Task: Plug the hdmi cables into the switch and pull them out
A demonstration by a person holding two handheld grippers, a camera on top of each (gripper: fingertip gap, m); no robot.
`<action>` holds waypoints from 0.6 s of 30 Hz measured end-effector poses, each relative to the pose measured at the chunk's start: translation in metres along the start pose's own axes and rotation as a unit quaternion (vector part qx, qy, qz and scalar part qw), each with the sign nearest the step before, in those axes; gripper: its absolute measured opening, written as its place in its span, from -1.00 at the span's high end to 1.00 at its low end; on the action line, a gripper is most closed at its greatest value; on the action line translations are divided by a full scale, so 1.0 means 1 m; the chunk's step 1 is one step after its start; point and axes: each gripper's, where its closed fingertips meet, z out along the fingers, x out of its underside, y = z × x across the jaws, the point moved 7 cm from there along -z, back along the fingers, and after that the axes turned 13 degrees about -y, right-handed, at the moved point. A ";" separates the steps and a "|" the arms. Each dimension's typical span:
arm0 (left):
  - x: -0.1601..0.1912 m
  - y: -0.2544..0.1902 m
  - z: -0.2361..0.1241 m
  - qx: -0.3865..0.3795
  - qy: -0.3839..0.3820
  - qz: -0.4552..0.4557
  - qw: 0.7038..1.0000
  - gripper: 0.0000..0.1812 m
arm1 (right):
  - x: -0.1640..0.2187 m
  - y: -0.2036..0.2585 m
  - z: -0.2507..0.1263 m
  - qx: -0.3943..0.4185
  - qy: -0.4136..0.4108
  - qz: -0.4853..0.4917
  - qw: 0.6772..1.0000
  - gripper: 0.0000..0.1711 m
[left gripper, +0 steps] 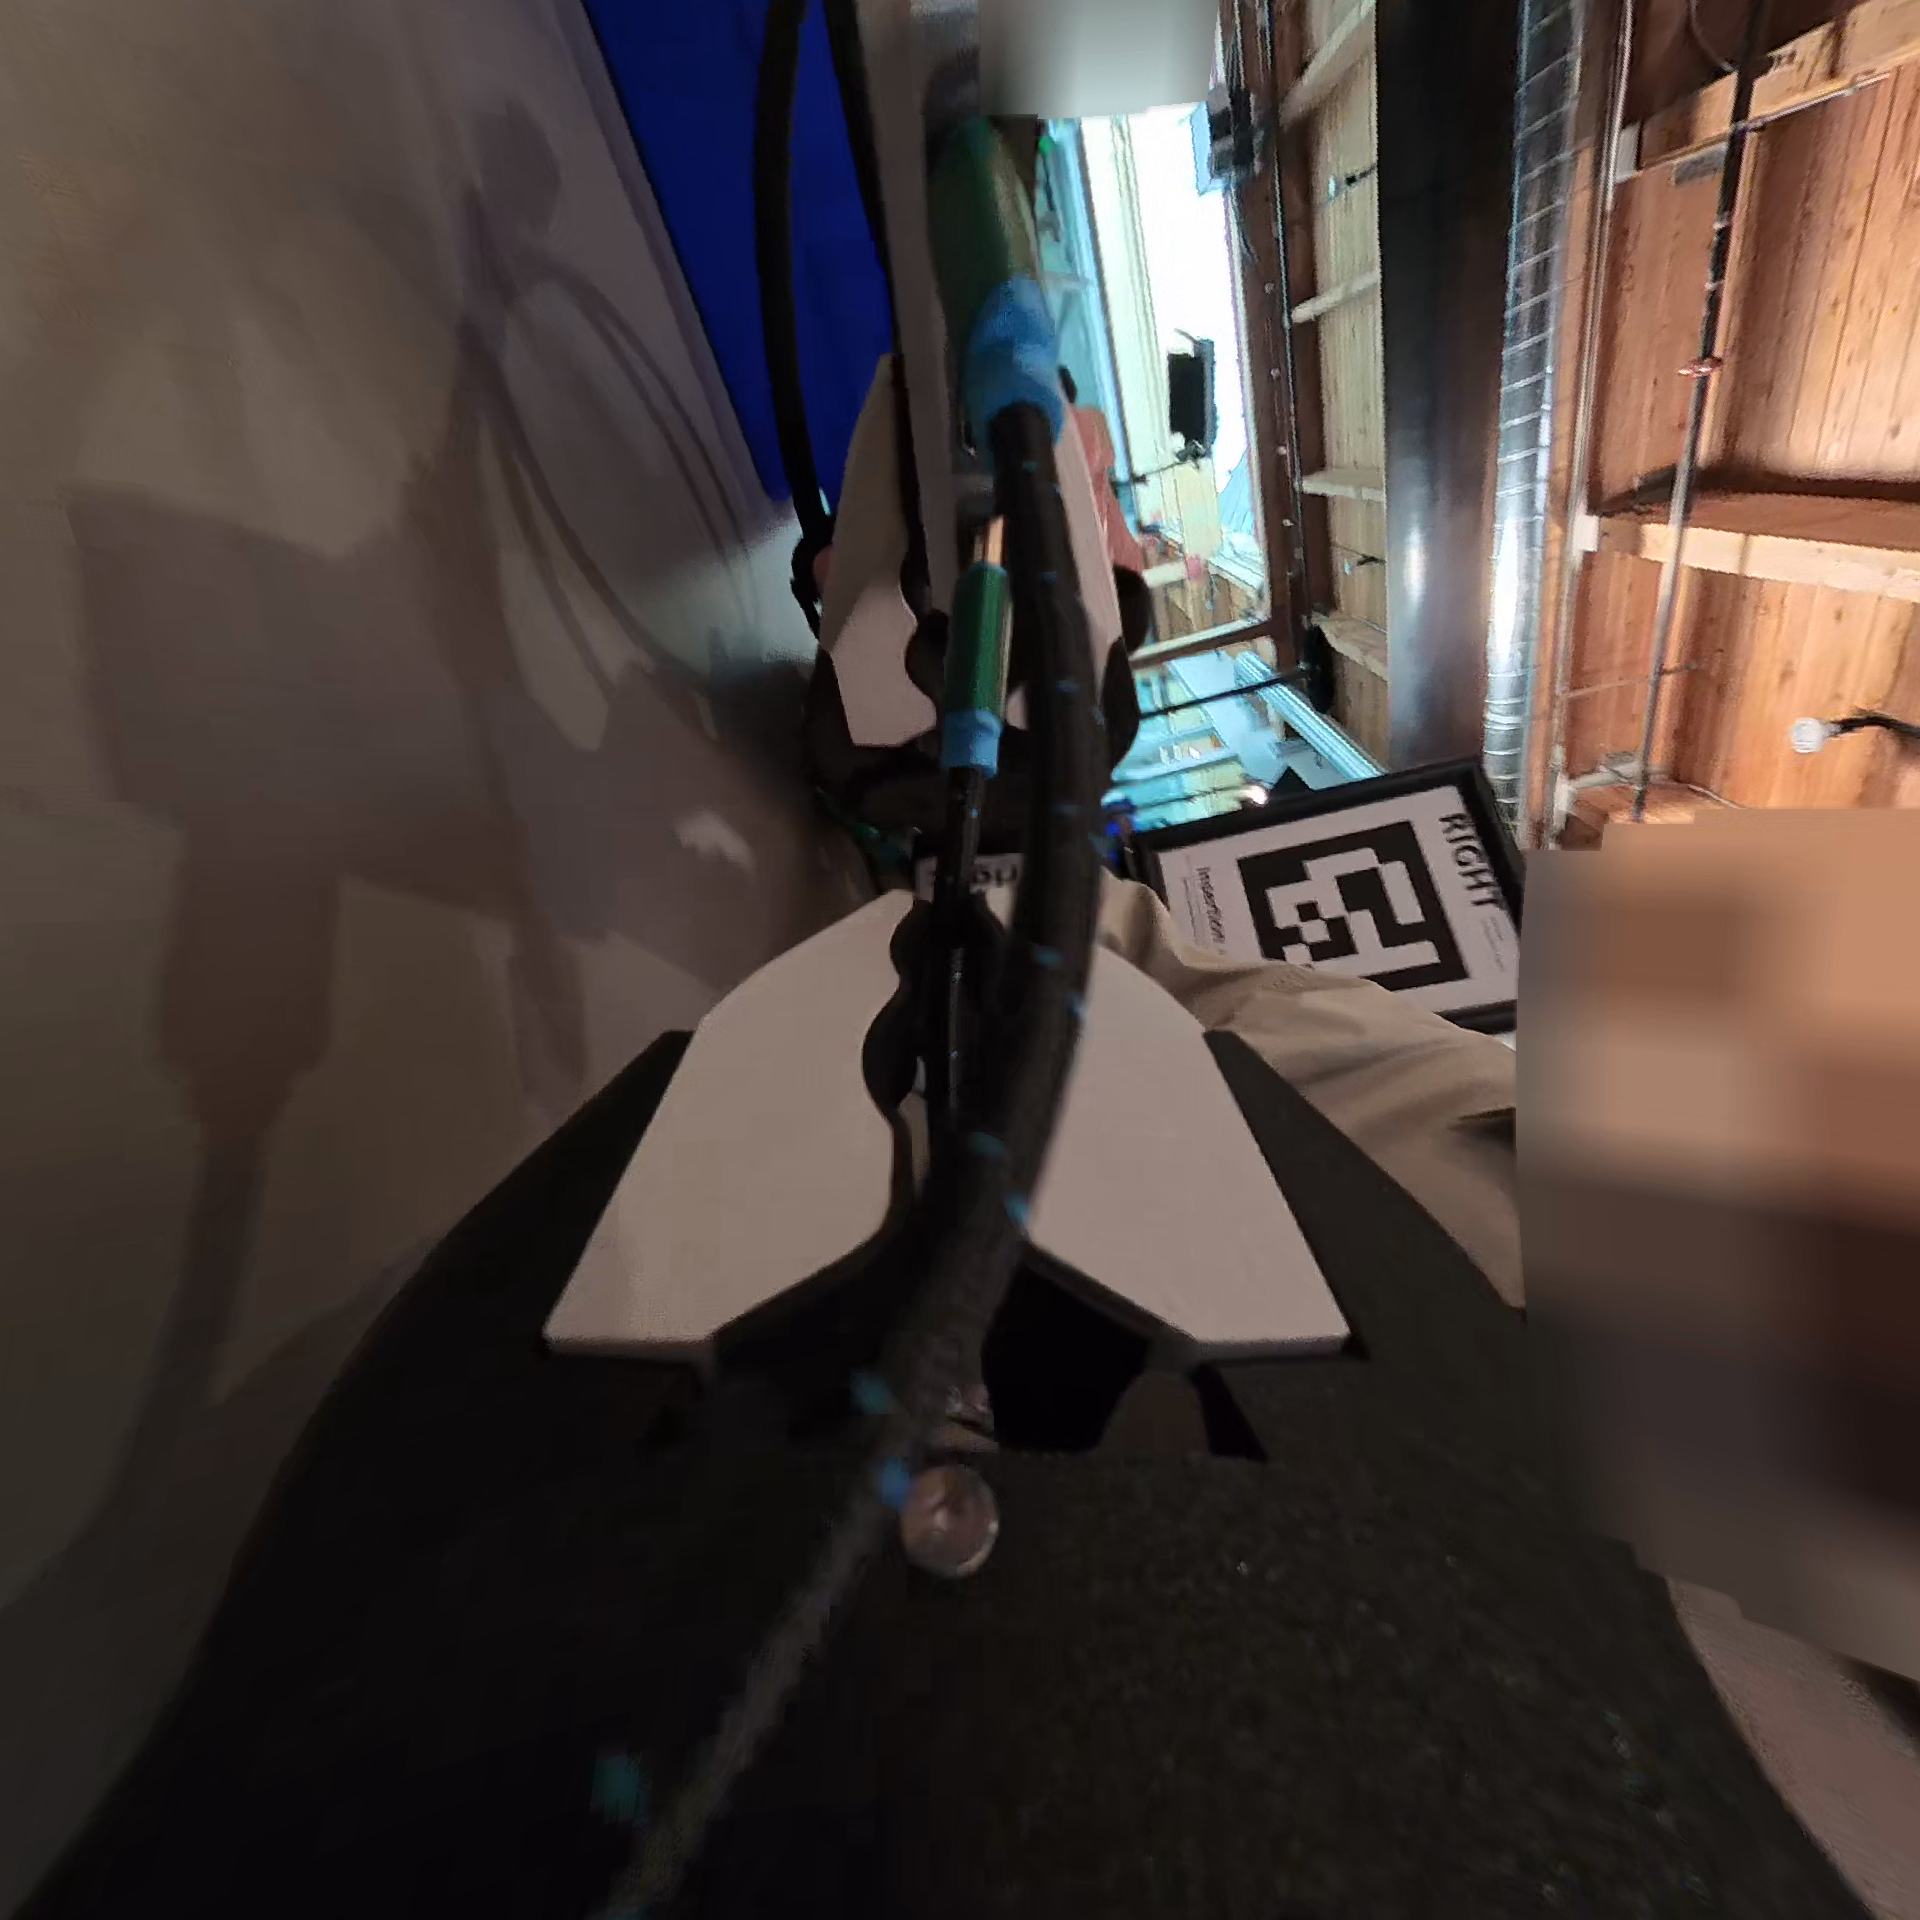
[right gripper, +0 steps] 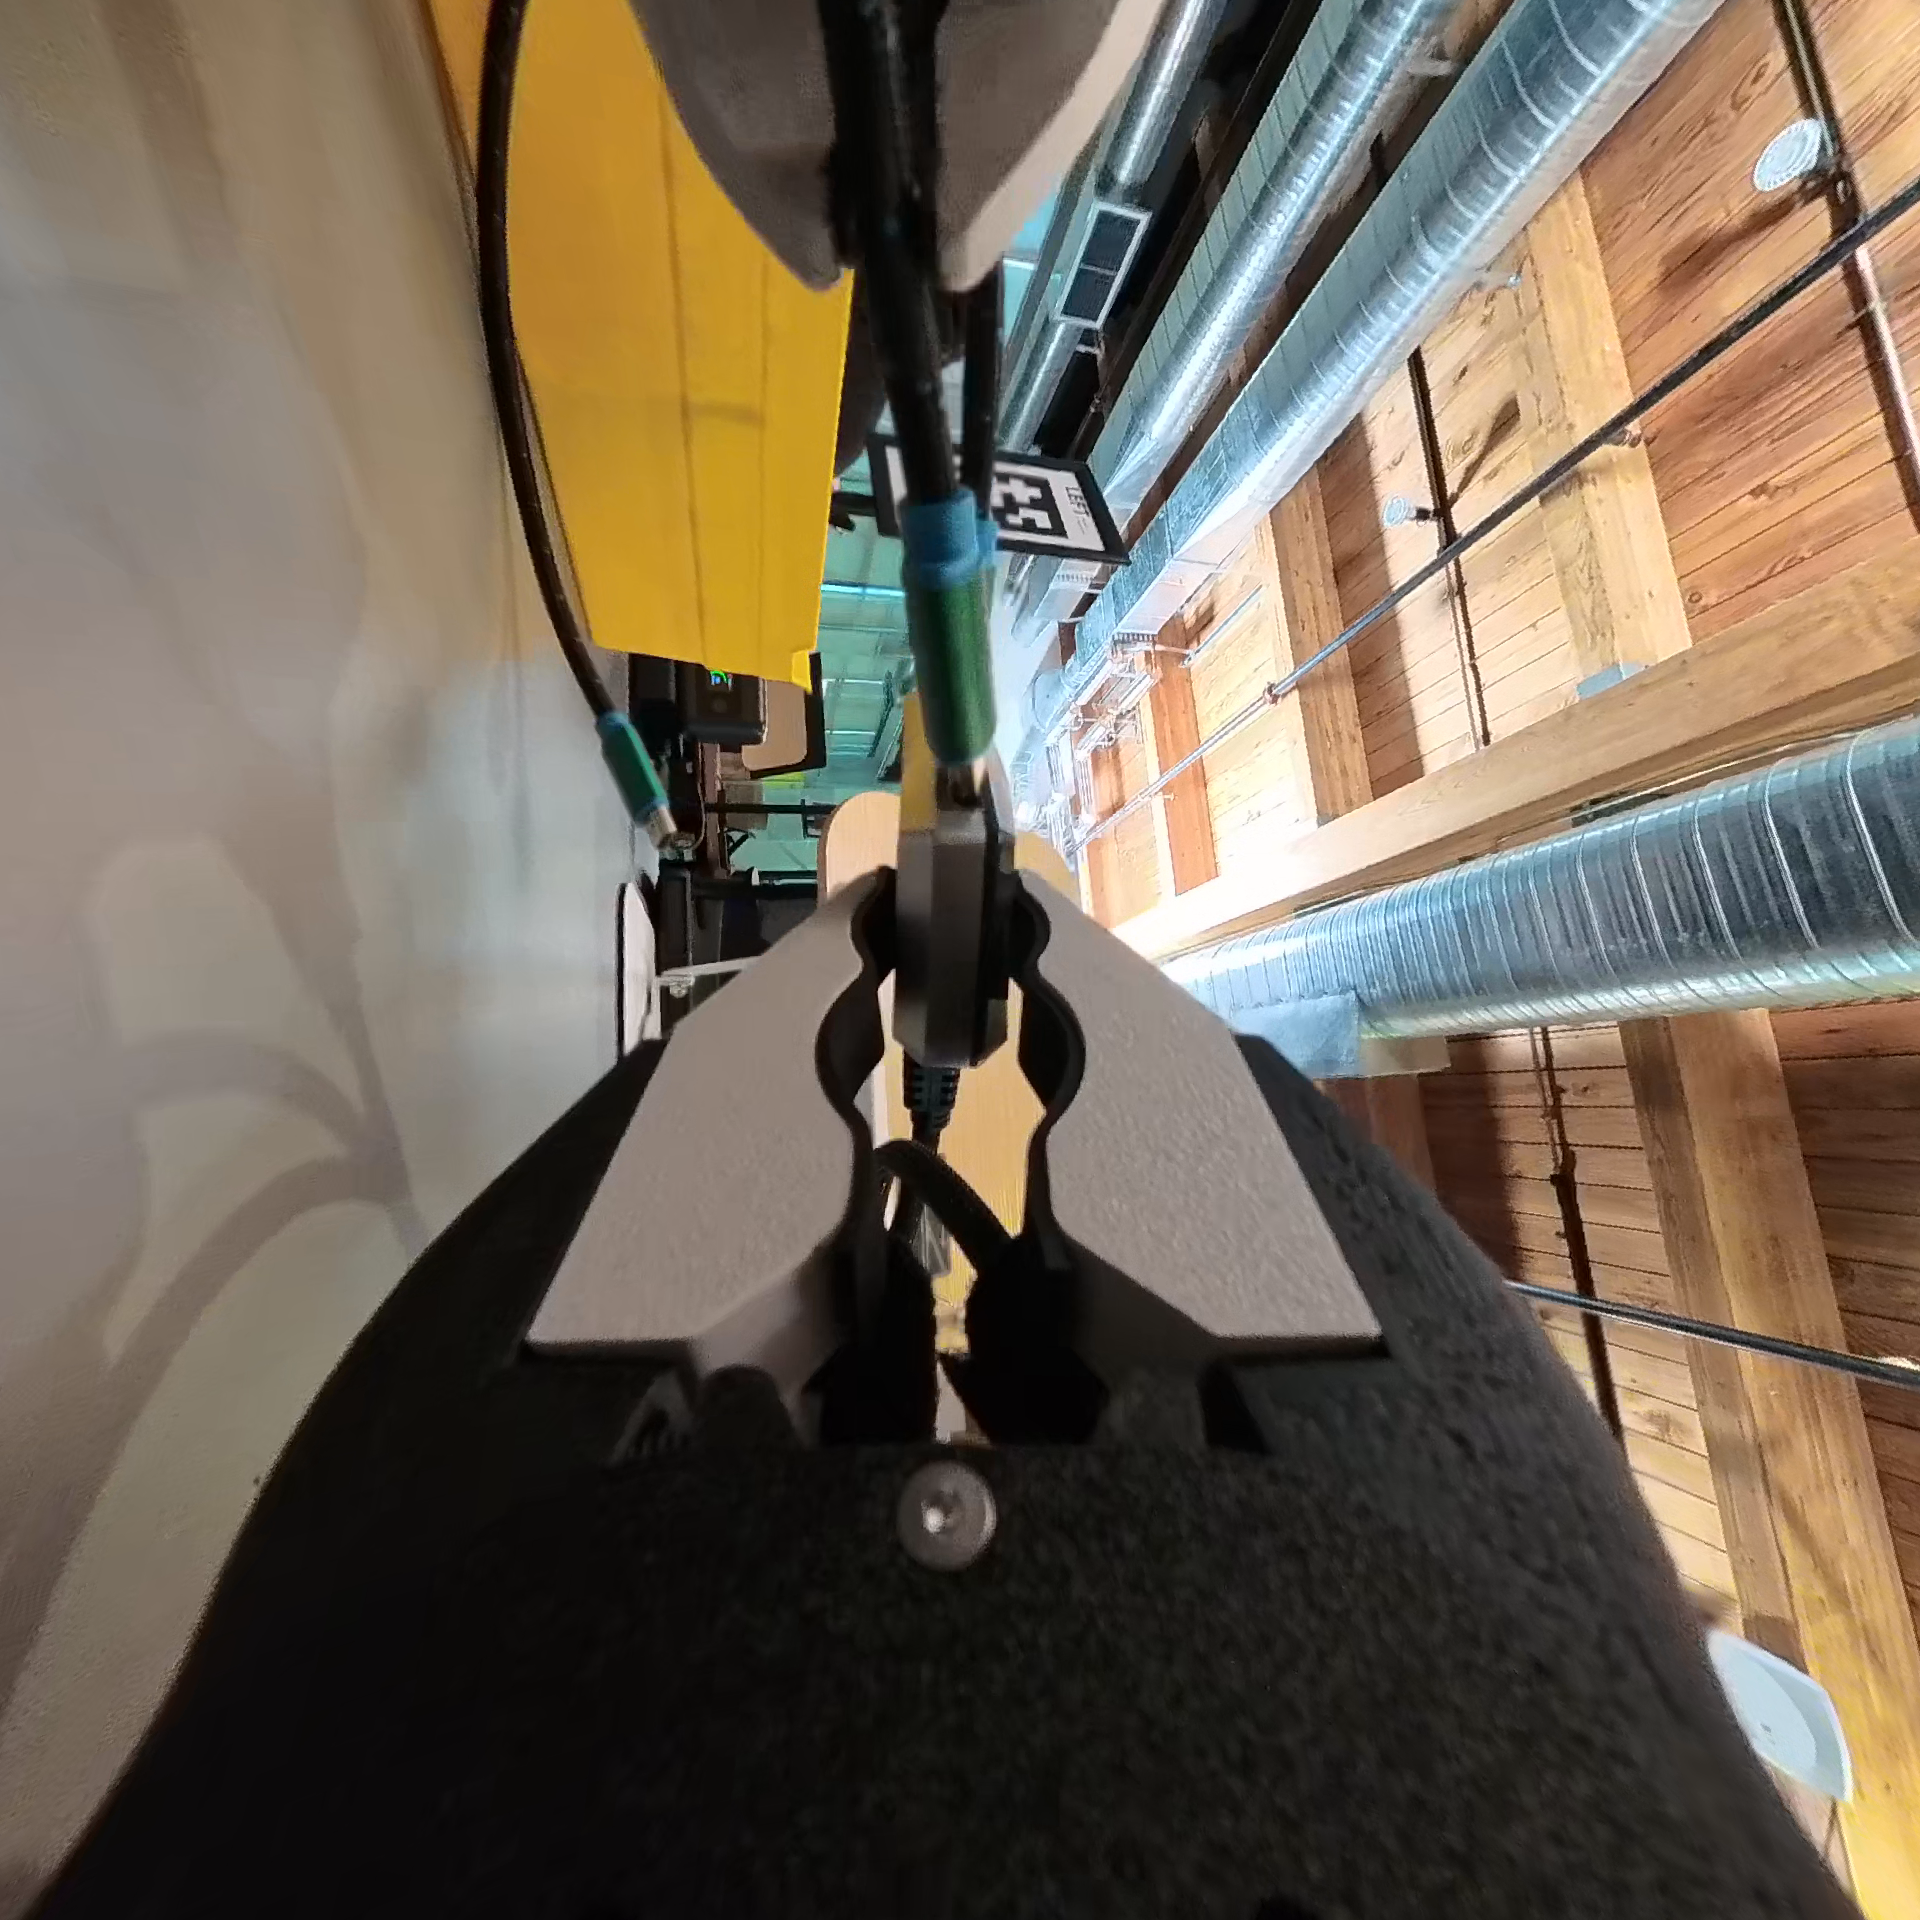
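My right gripper (right gripper: 951,894) is shut on the grey HDMI switch (right gripper: 940,945), which stands up between its white fingers; the switch's own short lead curls back into the jaws. A green HDMI plug (right gripper: 951,665) with blue tape sits in the switch's far port. Its black braided cable (right gripper: 904,343) runs to my left gripper (right gripper: 899,239), shut on it. In the left wrist view my left gripper (left gripper: 987,966) holds that cable (left gripper: 951,935) behind the plug (left gripper: 971,665), facing the right gripper (left gripper: 977,582). A thicker braided cable (left gripper: 1070,831) with a green, blue-taped end (left gripper: 987,239) crosses over the fingers.
A third green plug (right gripper: 639,769) lies loose on the pale table (right gripper: 208,727), its cable curving away. A yellow sheet (right gripper: 665,364) and a blue sheet (left gripper: 748,208) lie on the table. A person's beige sleeve (left gripper: 1299,1039) is close by. Both views are rolled sideways, with the ceiling on the right. About 9 cm separates my left fingertips from my right.
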 end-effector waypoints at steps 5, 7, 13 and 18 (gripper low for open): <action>-0.011 0.005 0.003 -0.016 -0.069 0.058 0.996 0.92 | -0.009 0.004 0.002 -0.012 -0.006 0.000 1.000 0.78; -0.012 0.006 0.005 -0.019 -0.070 0.071 0.995 0.92 | -0.007 0.005 0.002 -0.015 -0.006 0.004 1.000 0.78; -0.011 0.006 0.018 -0.047 -0.059 0.123 0.990 0.84 | -0.007 0.006 0.005 -0.020 0.004 0.019 1.000 0.78; -0.014 0.008 0.022 -0.044 -0.050 0.121 0.990 0.85 | -0.004 0.008 0.005 -0.030 0.011 0.026 0.999 0.78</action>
